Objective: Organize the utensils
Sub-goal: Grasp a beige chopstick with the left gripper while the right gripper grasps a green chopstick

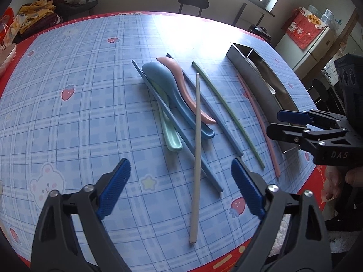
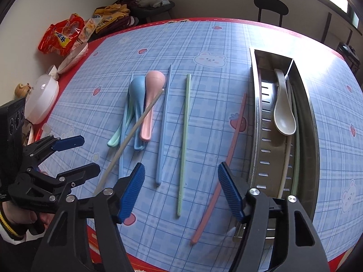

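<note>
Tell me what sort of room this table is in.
Probably a home dining or kitchen area: a cartoon-print tablecloth on the table, spoons and chopsticks beside a metal utensil tray, snack bags at the edge, and a fridge behind.

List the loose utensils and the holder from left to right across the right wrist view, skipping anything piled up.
Spoon pile skipped: blue chopstick → green chopstick → pink chopstick → metal holder with the white spoon inside.
</note>
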A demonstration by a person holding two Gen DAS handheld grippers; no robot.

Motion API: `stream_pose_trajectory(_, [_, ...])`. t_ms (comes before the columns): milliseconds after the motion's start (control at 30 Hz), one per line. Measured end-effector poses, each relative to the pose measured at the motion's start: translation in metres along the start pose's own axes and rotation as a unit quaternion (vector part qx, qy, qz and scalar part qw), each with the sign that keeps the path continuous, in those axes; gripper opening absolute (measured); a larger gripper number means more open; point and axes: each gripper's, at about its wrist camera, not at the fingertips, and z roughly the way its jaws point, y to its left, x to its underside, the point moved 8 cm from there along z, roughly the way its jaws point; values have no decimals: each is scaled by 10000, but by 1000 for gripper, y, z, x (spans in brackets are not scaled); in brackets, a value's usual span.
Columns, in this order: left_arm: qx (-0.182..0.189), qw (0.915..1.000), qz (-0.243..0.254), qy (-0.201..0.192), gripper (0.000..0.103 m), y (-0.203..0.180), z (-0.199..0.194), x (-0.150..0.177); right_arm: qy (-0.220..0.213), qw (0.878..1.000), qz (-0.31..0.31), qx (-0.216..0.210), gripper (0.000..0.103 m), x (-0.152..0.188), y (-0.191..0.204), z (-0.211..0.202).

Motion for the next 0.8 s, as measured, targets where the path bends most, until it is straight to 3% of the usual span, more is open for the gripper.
stream_pose_trajectory(100, [53, 10000, 26, 36, 73, -3, 2, -1, 88, 9999, -30, -49, 55, -4, 2, 9])
stream_pose_trajectory(267, [342, 9992, 108, 198, 44, -12, 10, 4, 258, 9994, -225, 12, 33, -6, 7, 27])
stream_pose_trajectory(433, [475, 9985, 17, 255, 23, -15, 20, 5, 365, 9991, -119, 168, 21, -9, 3, 45])
stream_pose_trajectory(800, [443, 9983, -65, 365, 22, -14, 39, -2, 314, 9986, 4, 425, 19, -27, 1, 64])
